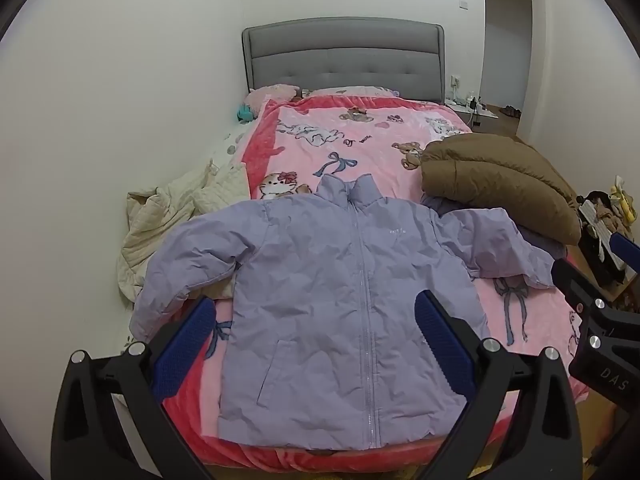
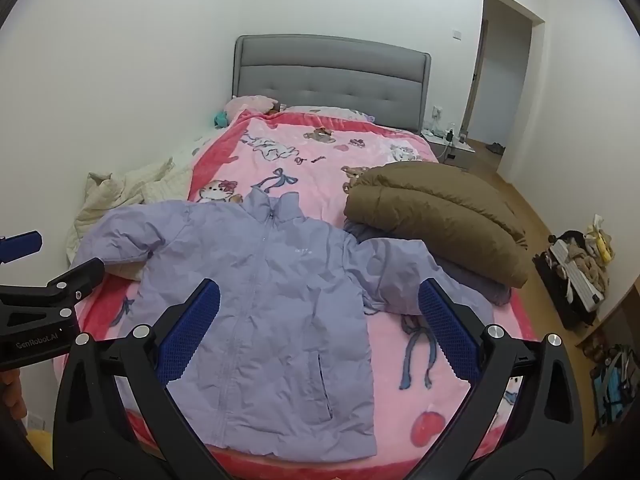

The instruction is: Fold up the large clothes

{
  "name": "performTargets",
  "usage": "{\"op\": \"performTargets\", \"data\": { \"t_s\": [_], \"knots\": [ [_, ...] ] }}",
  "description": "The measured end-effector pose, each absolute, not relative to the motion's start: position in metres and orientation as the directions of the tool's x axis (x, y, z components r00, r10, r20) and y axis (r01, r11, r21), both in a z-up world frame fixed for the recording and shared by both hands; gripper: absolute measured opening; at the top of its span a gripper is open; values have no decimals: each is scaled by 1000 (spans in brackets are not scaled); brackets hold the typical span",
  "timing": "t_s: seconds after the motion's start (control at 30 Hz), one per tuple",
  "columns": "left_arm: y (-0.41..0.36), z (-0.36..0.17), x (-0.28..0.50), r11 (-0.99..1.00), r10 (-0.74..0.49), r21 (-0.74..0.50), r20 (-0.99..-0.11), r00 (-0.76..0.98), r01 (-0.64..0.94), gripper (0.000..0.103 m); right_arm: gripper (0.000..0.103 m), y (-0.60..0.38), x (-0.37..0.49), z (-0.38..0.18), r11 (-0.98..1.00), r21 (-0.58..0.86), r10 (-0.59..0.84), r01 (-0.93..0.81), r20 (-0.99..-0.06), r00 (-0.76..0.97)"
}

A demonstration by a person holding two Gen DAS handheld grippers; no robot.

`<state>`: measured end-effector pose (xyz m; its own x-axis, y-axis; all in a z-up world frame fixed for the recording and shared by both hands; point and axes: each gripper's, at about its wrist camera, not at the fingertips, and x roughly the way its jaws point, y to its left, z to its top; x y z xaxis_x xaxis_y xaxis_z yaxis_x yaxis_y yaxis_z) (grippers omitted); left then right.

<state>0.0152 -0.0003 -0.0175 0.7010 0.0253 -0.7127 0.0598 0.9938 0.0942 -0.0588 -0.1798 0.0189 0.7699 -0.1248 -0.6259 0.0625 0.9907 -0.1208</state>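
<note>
A lilac zip-up puffer jacket (image 1: 336, 292) lies flat and front side up on the pink cartoon blanket (image 1: 360, 136), collar toward the headboard, both sleeves spread out. It also shows in the right wrist view (image 2: 264, 304). My left gripper (image 1: 316, 332) is open and empty, held above the jacket's lower half. My right gripper (image 2: 320, 320) is open and empty, above the jacket's right hem and right sleeve (image 2: 404, 276). Neither touches the fabric.
A folded brown puffer coat (image 2: 436, 216) lies on a dark garment at the bed's right side. A cream quilt (image 1: 168, 224) is bunched between bed and left wall. Grey headboard (image 1: 344, 56) at the far end. A cluttered stand (image 2: 576, 276) and doorway are on the right.
</note>
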Motion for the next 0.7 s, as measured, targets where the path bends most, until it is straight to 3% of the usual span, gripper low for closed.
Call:
{"op": "performTargets", "data": {
  "t_s": [0.7],
  "knots": [
    [8, -13, 8, 995, 35, 93, -683, 729, 39, 98, 95, -181, -58, 24, 991, -112, -122, 68, -608, 785]
  ]
}}
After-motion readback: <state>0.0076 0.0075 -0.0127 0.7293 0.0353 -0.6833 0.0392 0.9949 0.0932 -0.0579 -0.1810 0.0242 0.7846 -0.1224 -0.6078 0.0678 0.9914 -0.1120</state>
